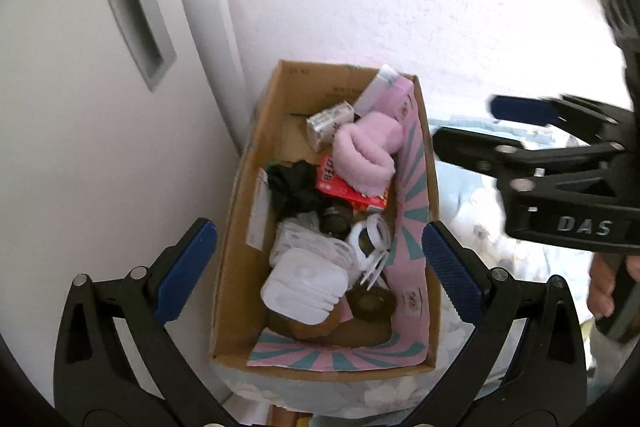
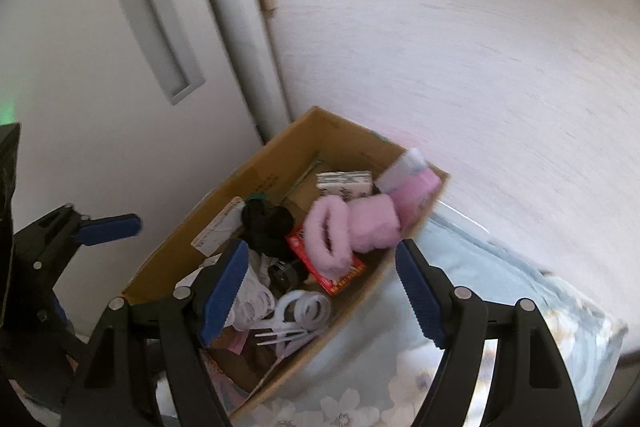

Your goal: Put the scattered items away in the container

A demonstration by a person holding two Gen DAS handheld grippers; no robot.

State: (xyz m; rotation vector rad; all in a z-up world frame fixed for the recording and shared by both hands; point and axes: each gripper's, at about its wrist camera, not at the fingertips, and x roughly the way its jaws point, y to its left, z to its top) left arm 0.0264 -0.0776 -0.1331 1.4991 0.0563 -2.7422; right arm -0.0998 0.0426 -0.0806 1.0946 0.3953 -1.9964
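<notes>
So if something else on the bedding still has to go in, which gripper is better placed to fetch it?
Probably the right gripper: open, empty, partly over the floral bedding; the left gripper straddles the cardboard box.

Bright soft daylight, washed-out wall, motion blur, fisheye bending, dark corners

"DAS" on right gripper [image 1: 464, 123] body.

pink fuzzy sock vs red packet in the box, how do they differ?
The pink fuzzy sock is soft, rolled and bulky; the red packet is flat, stiff and printed. The sock lies on top, fully visible; the packet sits partly under it. Both are inside the cardboard box, near its middle.
</notes>
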